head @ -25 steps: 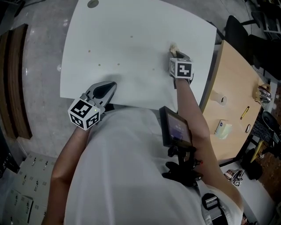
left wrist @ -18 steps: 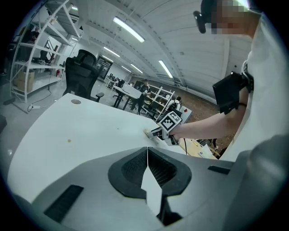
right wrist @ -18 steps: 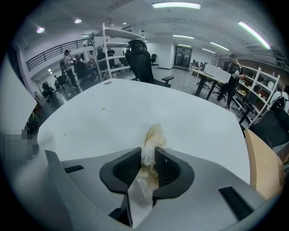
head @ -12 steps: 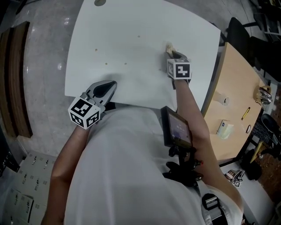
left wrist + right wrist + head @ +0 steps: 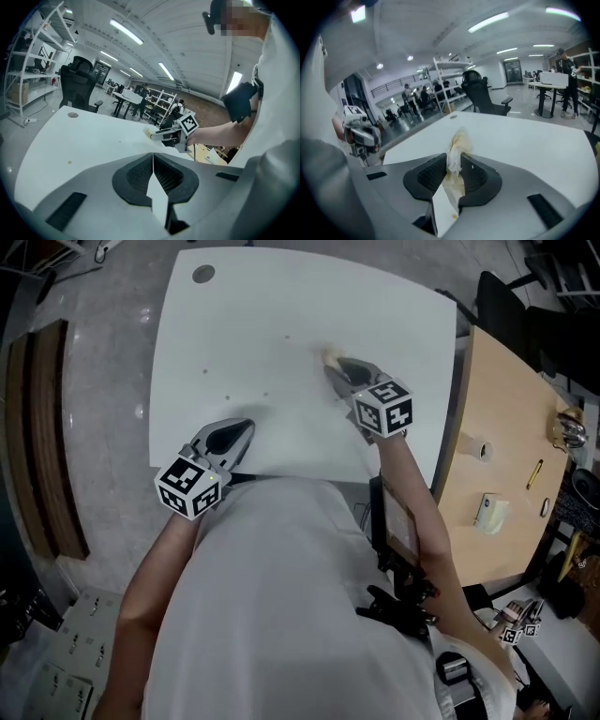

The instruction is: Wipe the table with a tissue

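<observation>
A crumpled tissue point(image 5: 457, 147), white with brown stains, is pinched between the jaws of my right gripper point(image 5: 453, 169). In the head view that gripper point(image 5: 339, 367) reaches over the middle right of the white table point(image 5: 244, 324), with the tissue point(image 5: 331, 357) at its tip. A few small brown spots point(image 5: 207, 370) dot the table to the left of it. My left gripper point(image 5: 231, 438) hovers at the table's near edge with its jaws together and nothing in them. The left gripper view shows those jaws point(image 5: 153, 165) closed, and beyond them the right gripper point(image 5: 165, 135) with the tissue point(image 5: 148, 134).
A round grommet point(image 5: 202, 275) sits in the table's far left corner. A wooden desk point(image 5: 506, 446) with small items stands to the right, a dark office chair point(image 5: 502, 301) behind it. Grey floor lies to the left.
My right gripper has swung left across the table with the tissue and lifted a little. The left gripper has stayed at the near edge.
</observation>
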